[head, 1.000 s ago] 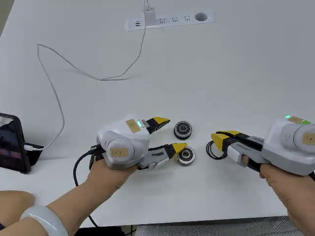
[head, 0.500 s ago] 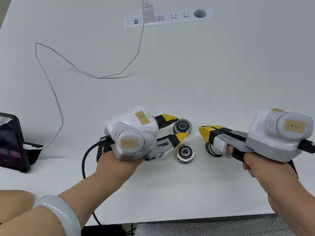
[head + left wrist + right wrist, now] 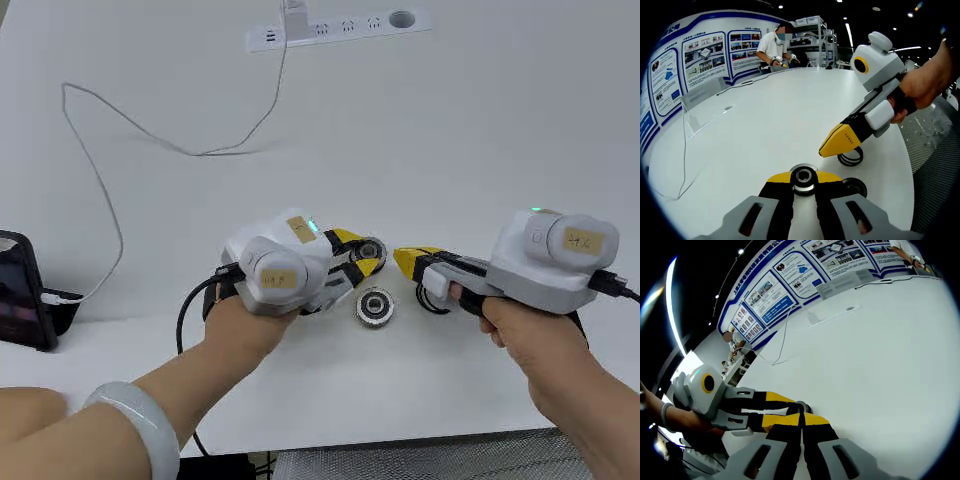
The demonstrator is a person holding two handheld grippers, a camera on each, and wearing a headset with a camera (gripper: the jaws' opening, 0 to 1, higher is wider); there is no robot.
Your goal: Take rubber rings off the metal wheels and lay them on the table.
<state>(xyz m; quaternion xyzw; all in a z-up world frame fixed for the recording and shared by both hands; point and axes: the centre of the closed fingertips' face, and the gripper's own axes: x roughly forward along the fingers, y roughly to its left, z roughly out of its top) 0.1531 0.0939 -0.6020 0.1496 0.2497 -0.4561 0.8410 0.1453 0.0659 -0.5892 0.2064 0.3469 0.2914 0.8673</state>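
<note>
Step in hand, as I read it: stripping the ring off the next wheel. My left gripper (image 3: 358, 253) has its jaws closed down on the held wheel (image 3: 374, 249), clamping it between the yellow tips. In the left gripper view the hub faces the camera and there's a dark band round the rim, so I judge its ring is on. I can't tell if the wheel is lifted or resting on the table (image 3: 480, 150). My right gripper (image 3: 408, 262) has its jaws pressed together with nothing in them, nose pointing at the held wheel and just beside it. The loose rings (image 3: 430, 302) are thin black loops lying on the table under the right gripper's nose; they overlap, so I can't count them. The second wheel (image 3: 375, 307) lies flat on the table near the left gripper, touching neither tool, and its rim looks dark too. Next move, my call: crack the right jaws open, catch the edge of the band, pinch and peel it off while the left holds firm, then drop it by the loose rings. The main worry is the wheel twisting in the clamp. As for writing, the stickers (image 3: 278, 279) on both gripper bodies carry handwritten marks I can't read. The wall posters (image 3: 772, 297) have blue-headed text too small to make out. There's no legible brand on the power strip (image 3: 340, 27) or the phone (image 3: 20, 290).
</note>
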